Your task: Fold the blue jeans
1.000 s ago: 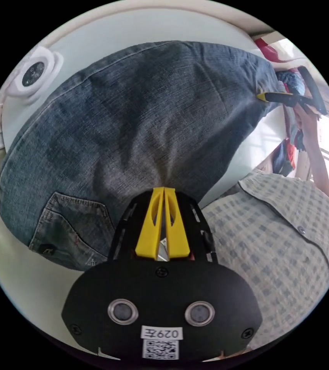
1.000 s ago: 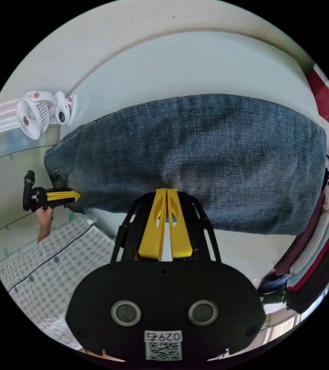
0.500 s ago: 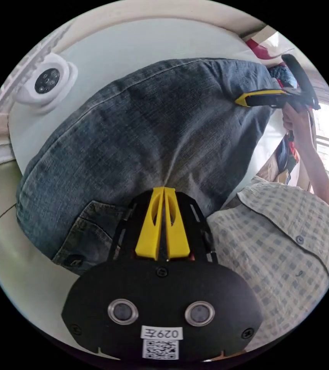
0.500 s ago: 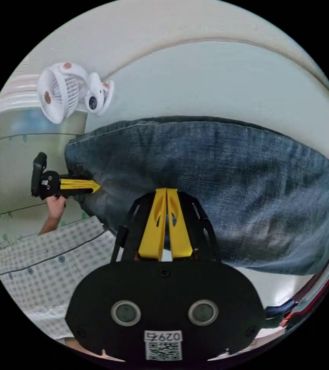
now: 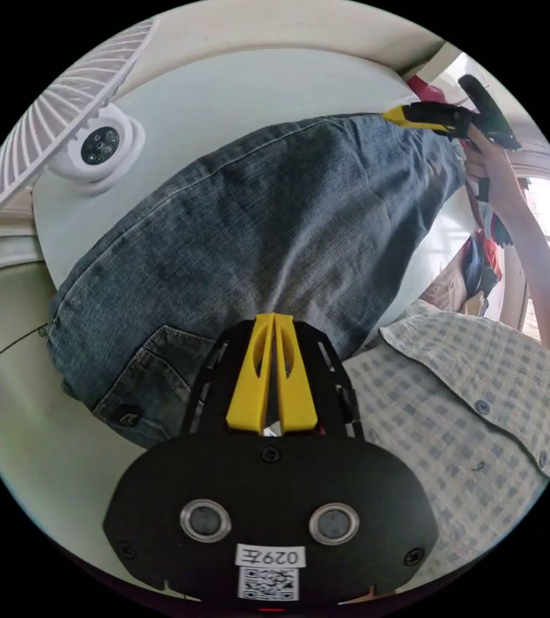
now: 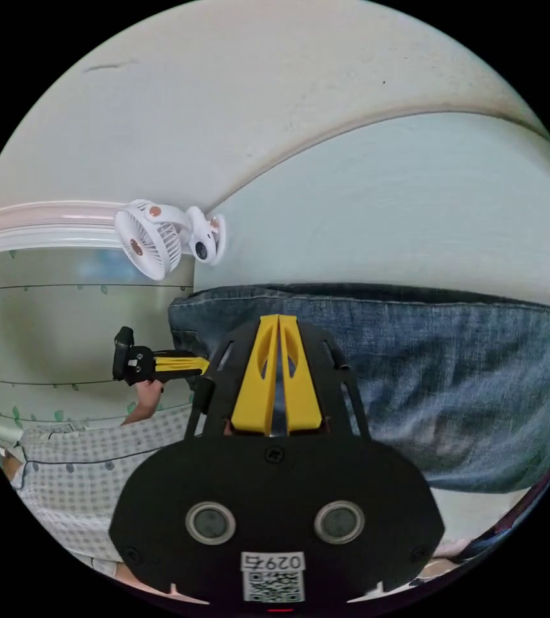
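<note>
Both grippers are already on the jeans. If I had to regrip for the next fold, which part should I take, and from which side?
Judging by how the blue jeans hang, take the near long edge again, coming from the person's side: the left gripper is shut on it beside the back pocket, the right gripper near the other end. That edge is thick and straight, so probably holds well.

pale table (image 5: 243, 90), blue jeans (image 5: 275, 219) spread flat on it, white fan (image 6: 159, 238) at its edge
</note>
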The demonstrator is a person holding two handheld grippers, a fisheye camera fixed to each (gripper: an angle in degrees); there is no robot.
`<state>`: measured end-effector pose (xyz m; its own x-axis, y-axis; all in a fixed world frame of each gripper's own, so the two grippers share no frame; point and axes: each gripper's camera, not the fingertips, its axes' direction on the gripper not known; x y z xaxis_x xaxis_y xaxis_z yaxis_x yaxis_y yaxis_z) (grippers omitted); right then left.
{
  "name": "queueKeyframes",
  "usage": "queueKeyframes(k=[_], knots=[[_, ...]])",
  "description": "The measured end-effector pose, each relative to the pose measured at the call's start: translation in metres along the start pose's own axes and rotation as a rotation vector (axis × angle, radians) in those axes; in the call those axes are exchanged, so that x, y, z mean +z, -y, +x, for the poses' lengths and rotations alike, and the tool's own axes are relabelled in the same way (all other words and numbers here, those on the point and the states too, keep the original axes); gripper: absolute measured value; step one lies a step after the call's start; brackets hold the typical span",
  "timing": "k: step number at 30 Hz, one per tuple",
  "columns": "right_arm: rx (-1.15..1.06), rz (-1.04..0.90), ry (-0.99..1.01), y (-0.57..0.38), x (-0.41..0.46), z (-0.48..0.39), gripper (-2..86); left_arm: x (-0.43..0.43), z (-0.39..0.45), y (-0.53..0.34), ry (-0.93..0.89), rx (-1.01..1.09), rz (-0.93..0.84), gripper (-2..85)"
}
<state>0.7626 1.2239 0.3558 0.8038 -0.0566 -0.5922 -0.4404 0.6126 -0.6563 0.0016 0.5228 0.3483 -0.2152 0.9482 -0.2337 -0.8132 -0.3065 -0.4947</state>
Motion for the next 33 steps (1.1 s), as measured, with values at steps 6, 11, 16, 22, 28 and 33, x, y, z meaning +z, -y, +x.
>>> queueKeyframes(k=[6,11,16,22,28,33], knots=[[0.02,-0.13,-0.065,0.042,0.031,0.032,-0.5,0.03,0.013,-0.011,0.2,0.054,-0.057,-1.0],[0.022,0.129,-0.194,-0.015,-0.059,0.055,-0.5,0.029,0.004,-0.015,0.142,-0.084,-0.087,-1.0],[-0.015,0.05,0.045,-0.088,-0.061,0.065,-0.5,0.003,0.033,0.01,0.02,-0.092,0.044,-1.0],[0.022,-0.164,0.0,-0.143,0.0,0.105,-0.6,0.014,0.121,0.1,-0.229,0.158,0.039,-1.0],[0.23,0.03,-0.02,-0.198,-0.076,0.184,-0.5,0.031,0.132,0.101,-0.156,0.112,0.004,-1.0],[0.224,0.104,-0.064,-0.233,-0.122,0.209,-0.4,0.001,0.134,0.088,-0.037,-0.032,0.025,-1.0]])
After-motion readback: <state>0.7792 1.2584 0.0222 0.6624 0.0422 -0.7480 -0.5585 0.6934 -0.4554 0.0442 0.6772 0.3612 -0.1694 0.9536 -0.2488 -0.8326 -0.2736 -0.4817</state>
